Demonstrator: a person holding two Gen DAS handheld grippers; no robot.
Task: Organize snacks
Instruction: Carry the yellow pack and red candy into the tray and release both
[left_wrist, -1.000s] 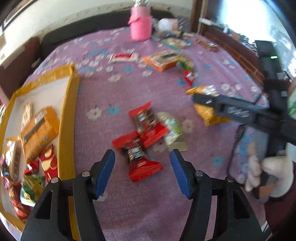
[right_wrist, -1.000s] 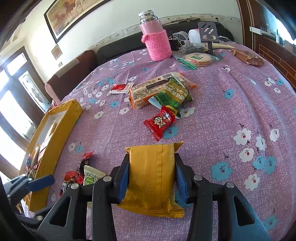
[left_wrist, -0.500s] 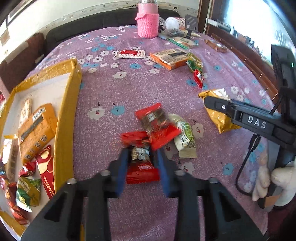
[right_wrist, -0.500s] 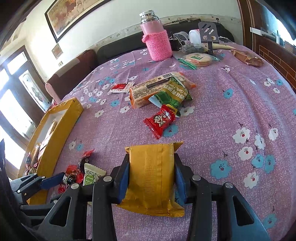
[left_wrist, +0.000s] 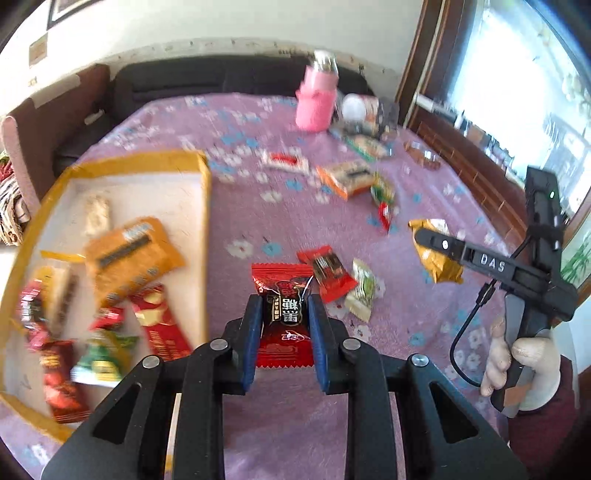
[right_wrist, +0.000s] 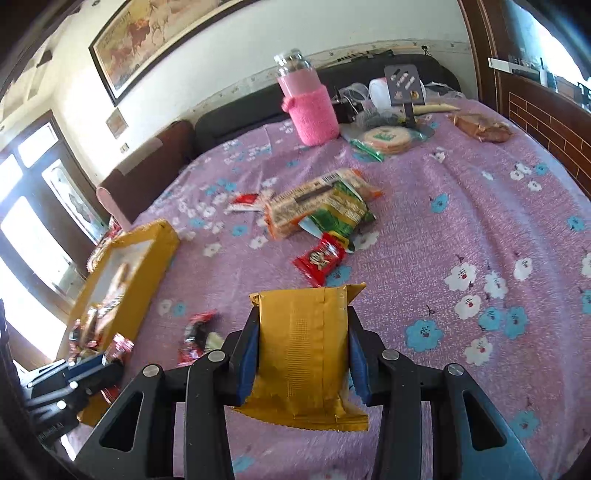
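Observation:
My left gripper (left_wrist: 283, 314) is shut on a red candy packet (left_wrist: 283, 317) and holds it above the purple cloth, just right of the yellow-rimmed tray (left_wrist: 204, 229). The tray holds several snacks, among them an orange packet (left_wrist: 129, 254). My right gripper (right_wrist: 303, 339) is shut on a gold foil packet (right_wrist: 303, 350), held over the table; it also shows in the left wrist view (left_wrist: 436, 254). A red-and-brown candy (left_wrist: 327, 271) and a green-white packet (left_wrist: 364, 293) lie loose ahead of the left gripper.
A red snack bag (right_wrist: 321, 258), a green bag (right_wrist: 338, 216) and an orange cracker pack (right_wrist: 310, 199) lie mid-table. A pink-sleeved bottle (right_wrist: 308, 107), a phone stand (right_wrist: 406, 92) and wrapped biscuits (right_wrist: 386, 138) stand at the back. The tray (right_wrist: 122, 280) is at the left.
My left gripper closed on the red candy packet, lifted it off the cloth and swung left toward the tray. The right gripper kept its hold on the gold packet and barely moved.

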